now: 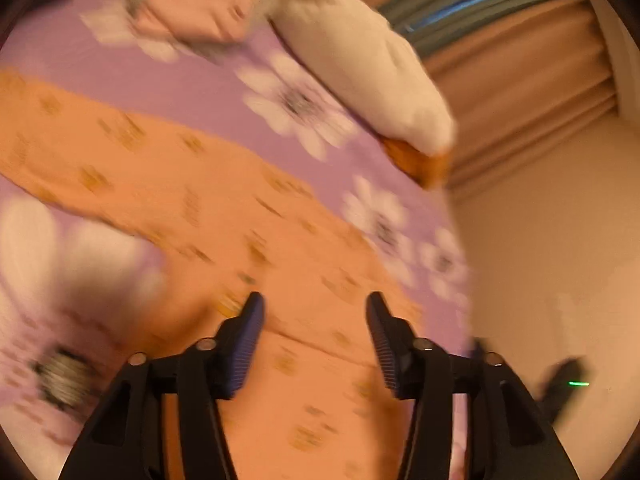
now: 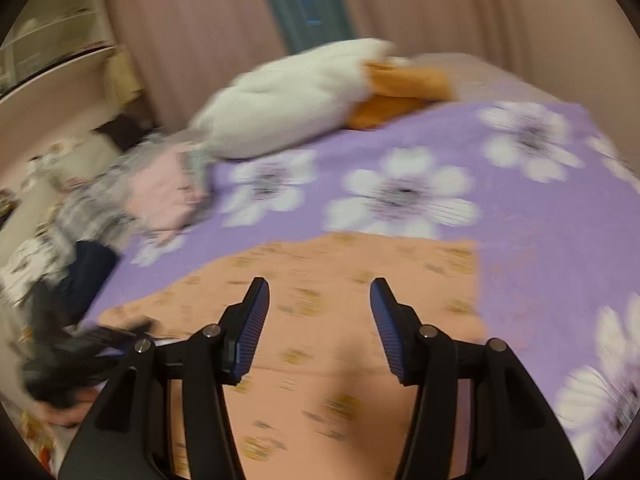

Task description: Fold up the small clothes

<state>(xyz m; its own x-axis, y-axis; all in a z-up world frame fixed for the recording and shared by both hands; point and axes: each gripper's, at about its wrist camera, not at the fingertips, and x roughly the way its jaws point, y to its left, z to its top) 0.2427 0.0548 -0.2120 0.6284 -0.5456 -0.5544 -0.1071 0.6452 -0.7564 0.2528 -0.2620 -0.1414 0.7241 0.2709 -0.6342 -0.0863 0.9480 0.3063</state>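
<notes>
An orange garment with small brown prints (image 1: 224, 200) lies spread flat on a purple bedsheet with white flowers (image 1: 192, 80). It also shows in the right wrist view (image 2: 360, 280) on the sheet (image 2: 540, 240). My left gripper (image 1: 314, 308) is open and empty, just above the garment. My right gripper (image 2: 318, 294) is open and empty above the garment too. In the right wrist view a dark blurred shape (image 2: 72, 356), probably the other gripper, is at the garment's left edge. Both views are motion-blurred.
A white and orange plush toy (image 1: 372, 68) lies at the bed's far side, also in the right wrist view (image 2: 320, 92). A pile of pink and grey clothes (image 2: 152, 192) sits at the sheet's left, seen in the left wrist view (image 1: 200, 0). Curtains (image 2: 200, 40) hang behind.
</notes>
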